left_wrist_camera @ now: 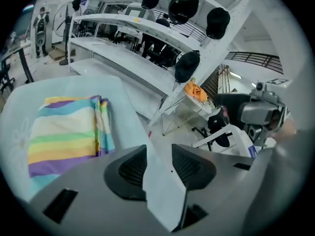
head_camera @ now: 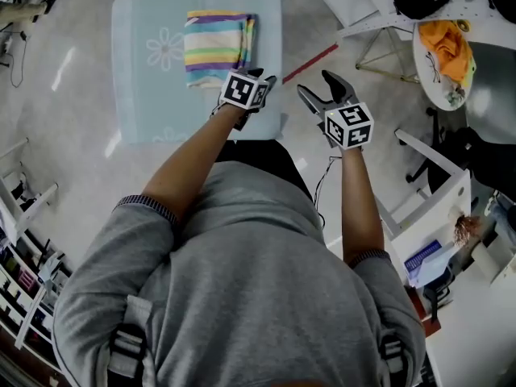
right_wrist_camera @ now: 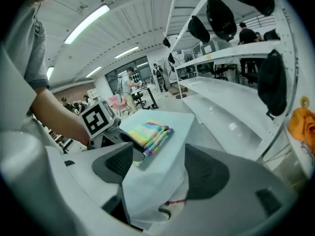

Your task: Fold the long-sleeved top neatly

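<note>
The folded top [head_camera: 216, 47] lies toward the desk's [head_camera: 137, 95] far edge, just ahead-left of the left claw [head_camera: 260, 83]. That claw and the farther right claw [head_camera: 321, 89] both gape empty.

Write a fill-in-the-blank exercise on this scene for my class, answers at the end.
The striped top lies ____ on the light blue mat.
The mat bears a white ____ print.
The left gripper and the right gripper both have ____ jaws, with nothing between them.
Answers: folded; flower; open.
</note>
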